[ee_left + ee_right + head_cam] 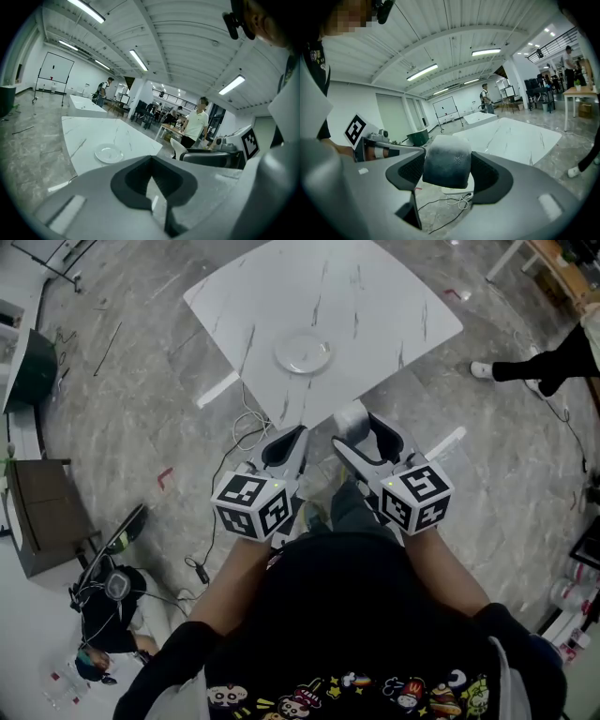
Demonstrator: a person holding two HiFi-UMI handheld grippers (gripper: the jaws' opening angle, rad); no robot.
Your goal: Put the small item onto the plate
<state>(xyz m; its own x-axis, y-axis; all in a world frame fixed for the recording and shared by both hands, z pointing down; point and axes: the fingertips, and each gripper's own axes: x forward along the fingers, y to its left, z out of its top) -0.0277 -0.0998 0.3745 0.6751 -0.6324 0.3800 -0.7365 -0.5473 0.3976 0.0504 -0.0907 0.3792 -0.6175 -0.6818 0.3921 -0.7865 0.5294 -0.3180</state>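
A white round plate (303, 352) (108, 153) lies on the white marble table (375, 296) (89, 131) (520, 136) ahead of me. My right gripper (354, 430) (447, 169) is shut on a small grey-and-white block (351, 417) (447, 161), held in the air short of the table's near edge. Beside it to the left, my left gripper (293, 442) (151, 190) is shut with nothing between its jaws. Both grippers hover over the floor, close to my body.
A white cable (246, 423) (457, 202) trails on the grey marble floor near the table's corner. A person's leg and shoe (525, 369) stand at the right. Several people (196, 126) and desks are farther off. A dark bin (26, 371) and a cabinet (42, 512) sit at the left.
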